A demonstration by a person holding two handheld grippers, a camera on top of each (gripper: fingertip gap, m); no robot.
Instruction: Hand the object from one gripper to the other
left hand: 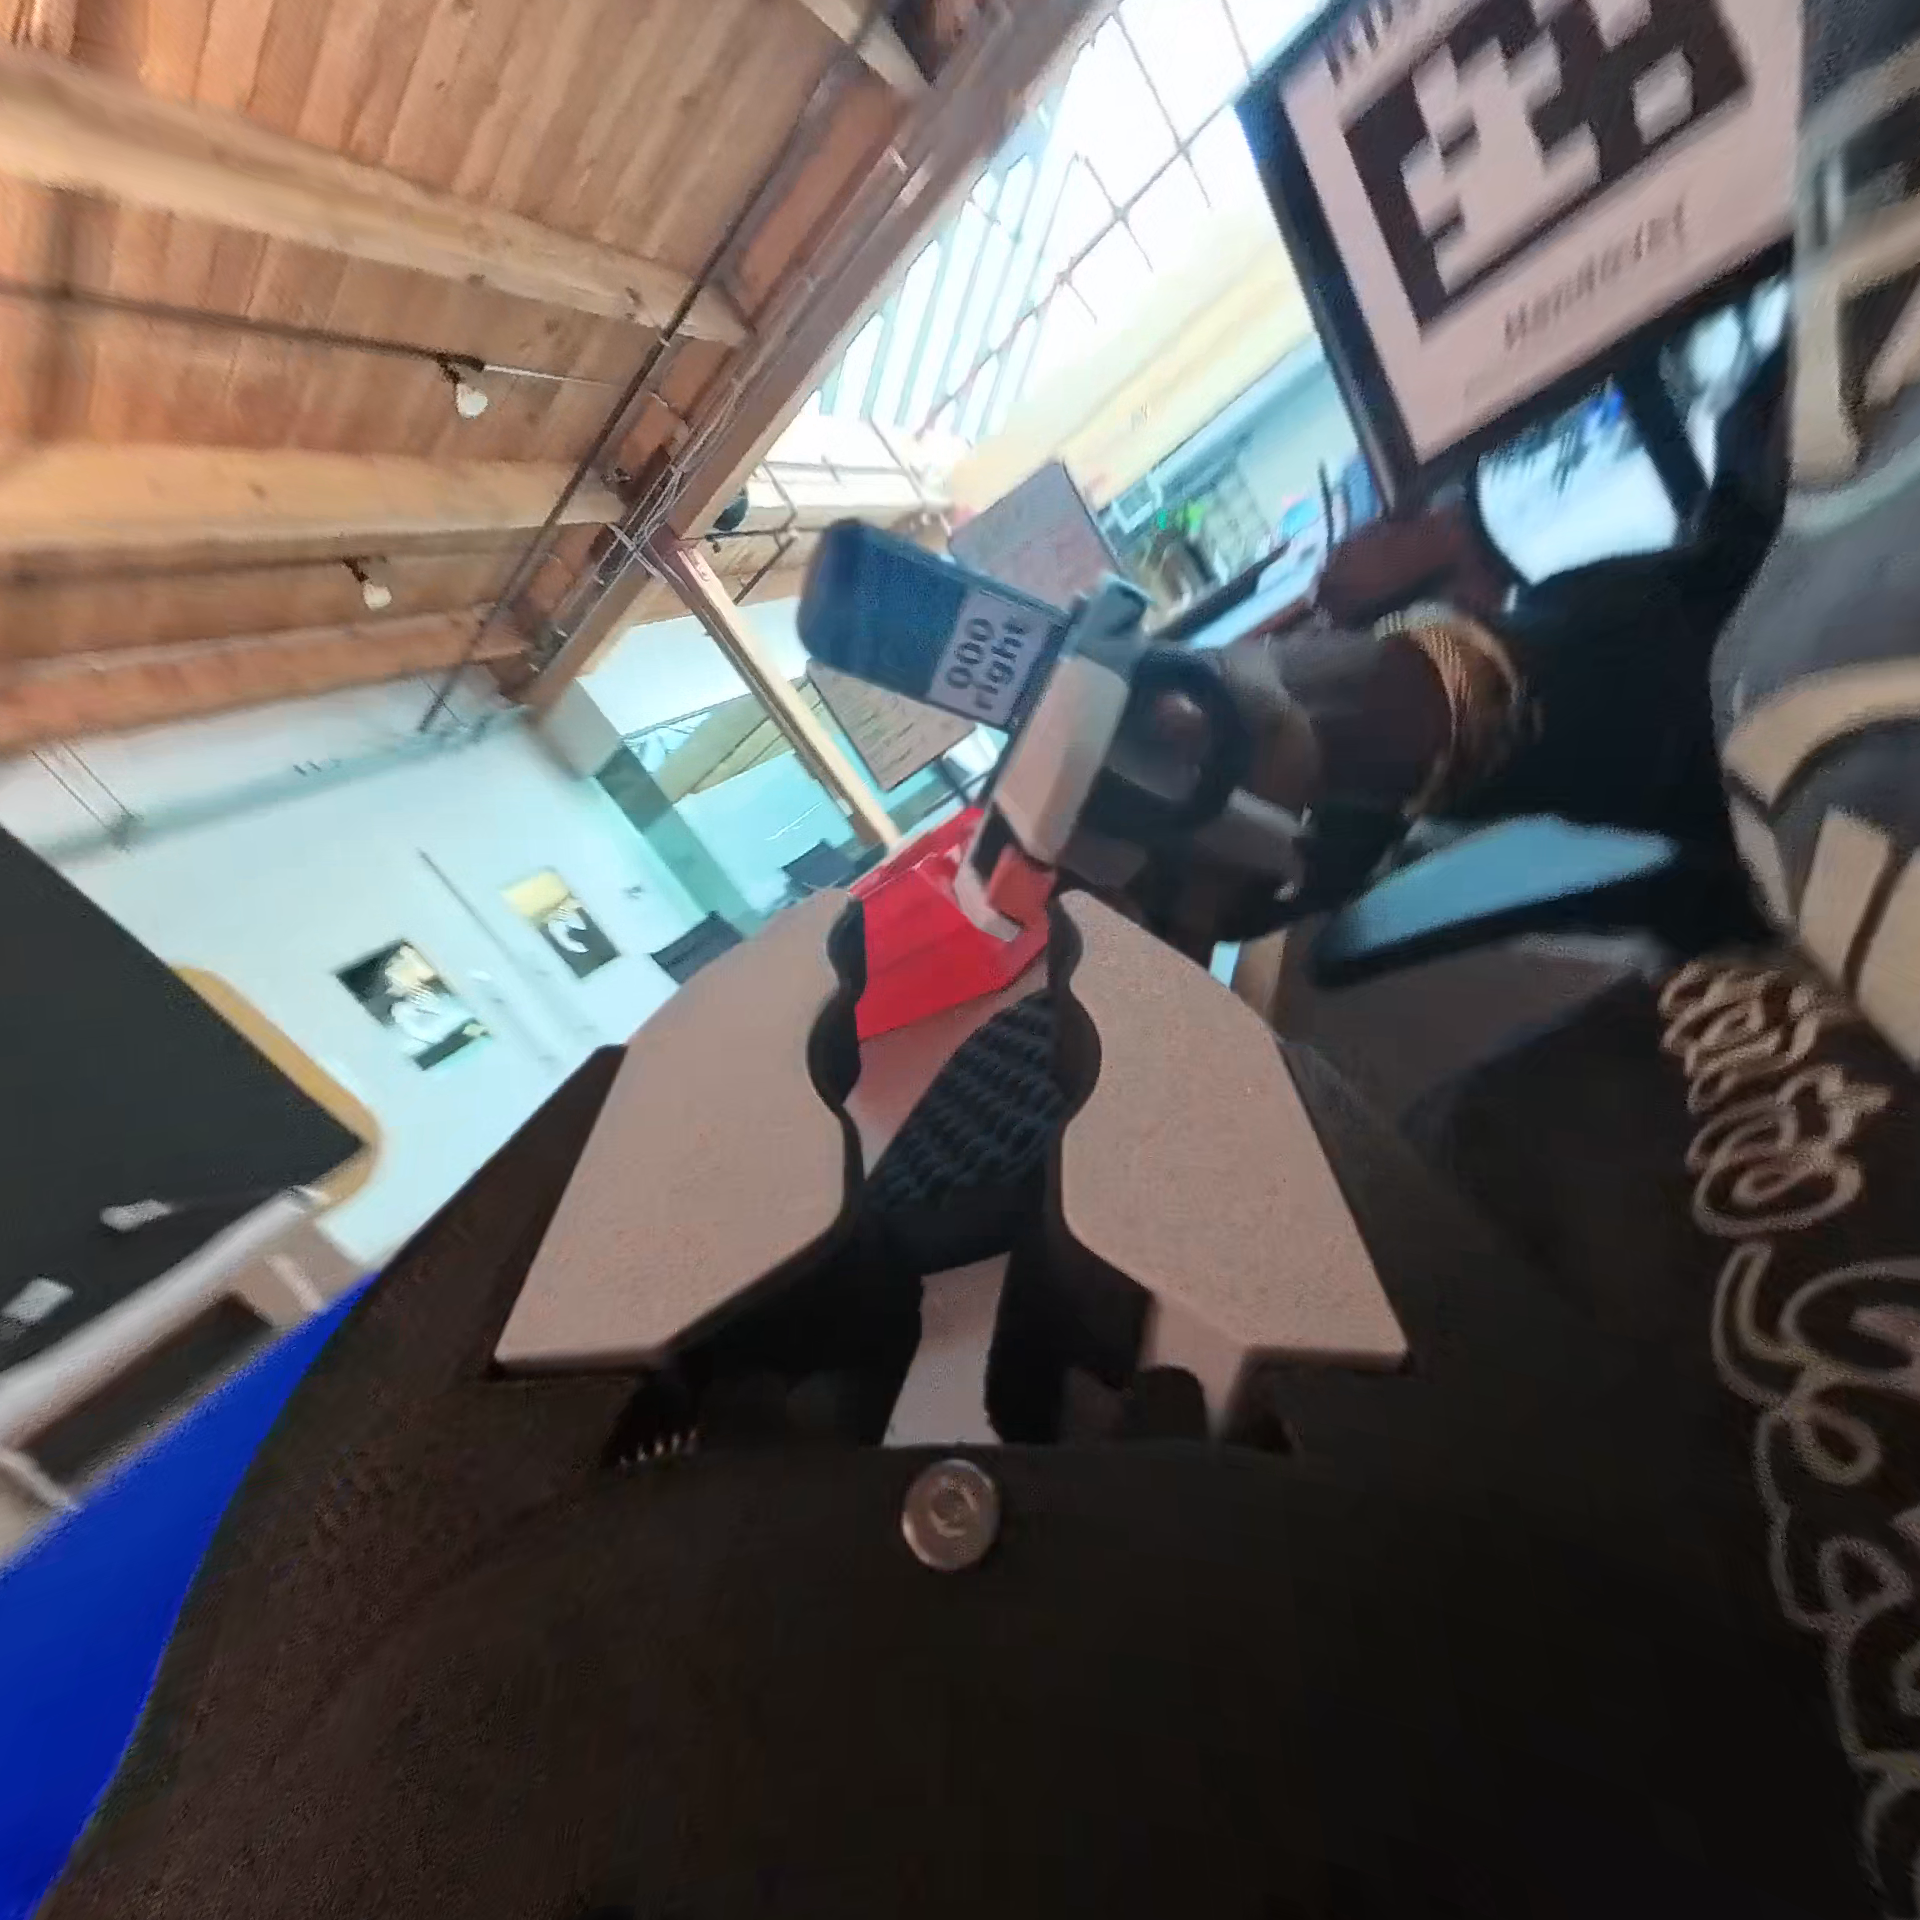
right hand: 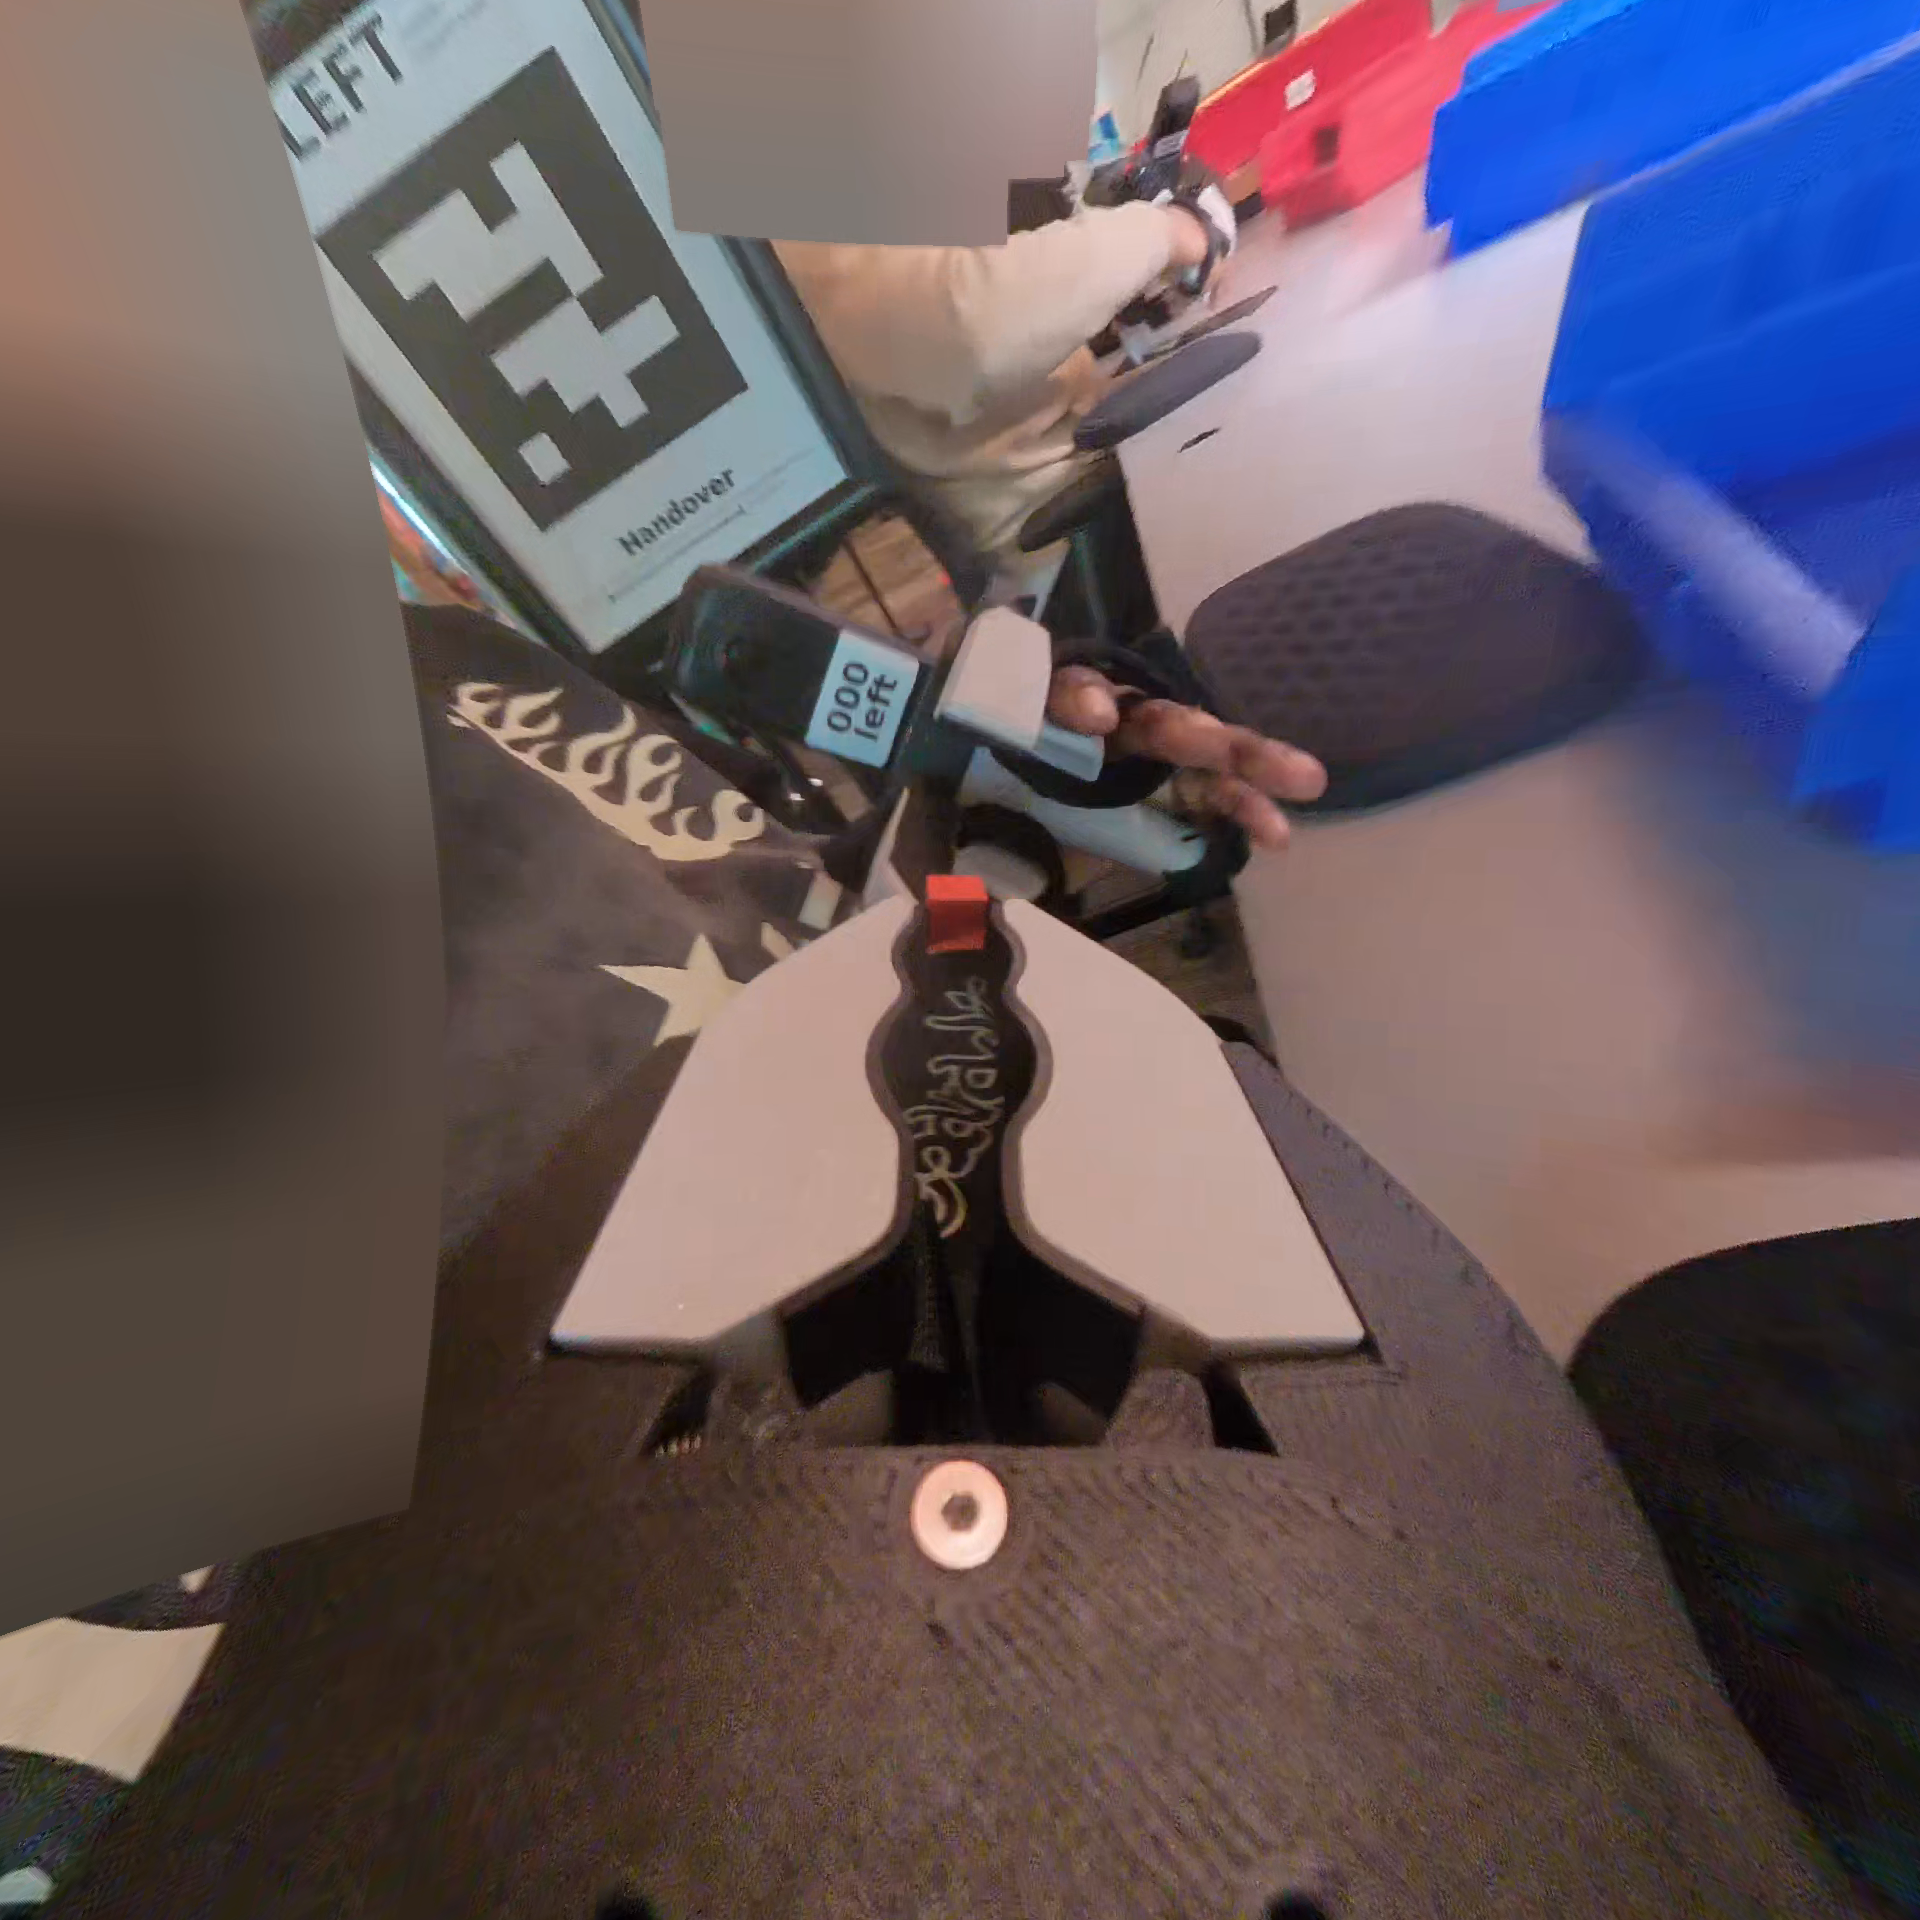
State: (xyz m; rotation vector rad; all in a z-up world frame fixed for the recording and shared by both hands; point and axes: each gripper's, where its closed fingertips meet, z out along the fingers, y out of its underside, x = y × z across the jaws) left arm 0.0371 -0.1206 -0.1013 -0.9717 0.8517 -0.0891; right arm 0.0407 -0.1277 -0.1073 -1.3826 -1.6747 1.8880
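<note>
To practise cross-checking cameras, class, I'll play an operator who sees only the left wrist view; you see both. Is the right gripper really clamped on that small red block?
Observer: Yes. In the right wrist view the right gripper pinches the red block from both sides at its very fingertips, and part of the block sticks out beyond them.
Operator: What is the hand on the left gripper doing?
Observer: The hand on the left gripper has its fingers stretched out, not curled around the handle.
Operator: Is anyone else nearby?
Observer: Yes, a person in a beige top is beyond the left gripper, reaching towards a desk.
</note>
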